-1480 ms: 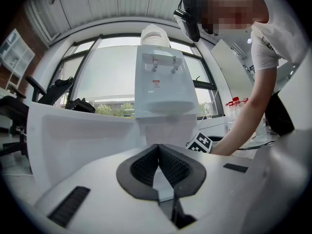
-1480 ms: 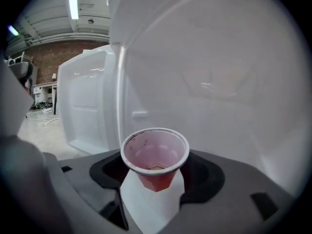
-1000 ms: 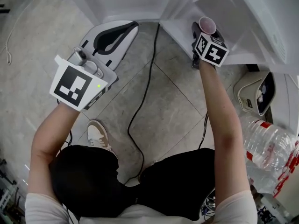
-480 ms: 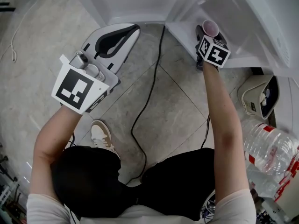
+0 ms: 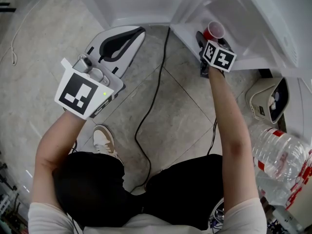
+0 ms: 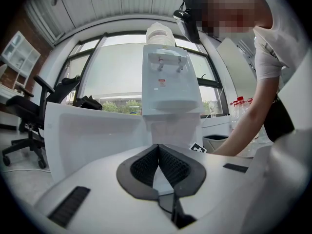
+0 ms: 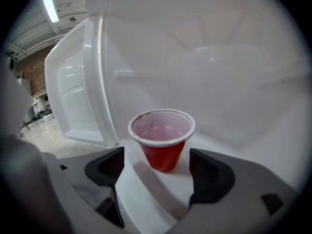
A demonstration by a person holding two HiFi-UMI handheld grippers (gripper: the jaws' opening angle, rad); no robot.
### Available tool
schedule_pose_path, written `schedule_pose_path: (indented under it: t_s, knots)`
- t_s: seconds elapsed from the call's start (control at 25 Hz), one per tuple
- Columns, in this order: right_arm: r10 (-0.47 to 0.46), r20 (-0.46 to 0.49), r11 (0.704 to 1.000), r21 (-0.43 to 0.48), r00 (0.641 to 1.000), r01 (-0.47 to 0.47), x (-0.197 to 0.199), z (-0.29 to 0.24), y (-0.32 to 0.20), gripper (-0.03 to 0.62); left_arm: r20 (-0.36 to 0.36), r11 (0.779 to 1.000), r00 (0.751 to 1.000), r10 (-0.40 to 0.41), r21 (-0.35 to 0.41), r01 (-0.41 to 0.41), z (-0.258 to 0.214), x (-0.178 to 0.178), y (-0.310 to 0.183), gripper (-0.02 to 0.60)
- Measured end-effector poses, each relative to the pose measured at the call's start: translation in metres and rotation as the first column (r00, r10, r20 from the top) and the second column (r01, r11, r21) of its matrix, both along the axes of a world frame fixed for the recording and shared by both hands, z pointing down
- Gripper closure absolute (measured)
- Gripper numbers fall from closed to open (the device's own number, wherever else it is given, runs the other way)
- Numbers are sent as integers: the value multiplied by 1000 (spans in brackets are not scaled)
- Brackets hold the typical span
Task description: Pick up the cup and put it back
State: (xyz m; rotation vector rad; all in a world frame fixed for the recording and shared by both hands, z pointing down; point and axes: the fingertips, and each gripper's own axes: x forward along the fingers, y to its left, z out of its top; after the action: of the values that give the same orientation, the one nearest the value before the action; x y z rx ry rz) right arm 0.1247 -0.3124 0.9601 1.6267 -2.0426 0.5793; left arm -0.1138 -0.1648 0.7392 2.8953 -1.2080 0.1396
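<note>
On the right gripper [image 7: 159, 169] the jaws have just been opening and stand clear of the red cup [image 7: 162, 136], upright between them on the white shelf [image 7: 146, 191], so the put-back looks done.

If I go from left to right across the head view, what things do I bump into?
left gripper → black cable → red cup → water bottle

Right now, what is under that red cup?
The red cup stands upright on a white shelf inside the open white cabinet. The patch beneath its base is covered, so unseen.
</note>
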Motion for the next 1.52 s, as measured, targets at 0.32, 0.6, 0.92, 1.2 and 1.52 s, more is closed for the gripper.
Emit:
schedule_pose_path:
  t_s: [0.32, 0.6, 0.92, 1.2, 1.52]
  knots:
    - [-74, 21, 997, -38, 997, 74, -12, -5, 28, 200, -33, 1000, 999, 12, 12, -12, -7, 16, 7, 558]
    - [-153, 26, 987, -34, 988, 154, -18, -26, 47, 200, -45, 999, 999, 15, 38, -13, -18, 28, 8, 558]
    - [-253, 61, 967, 27, 966, 252, -31, -73, 73, 201, -48, 996, 998, 40, 80, -36, -37, 50, 3, 558]
    - [-316, 67, 948, 72, 946, 311, -38, -90, 116, 204, -46, 993, 996, 81, 88, -77, -45, 68, 1, 558]
    - [-214, 47, 972, 109, 976, 207, -19, -126, 123, 564, 84, 988, 989, 123, 82, -130, -64, 82, -11, 558]
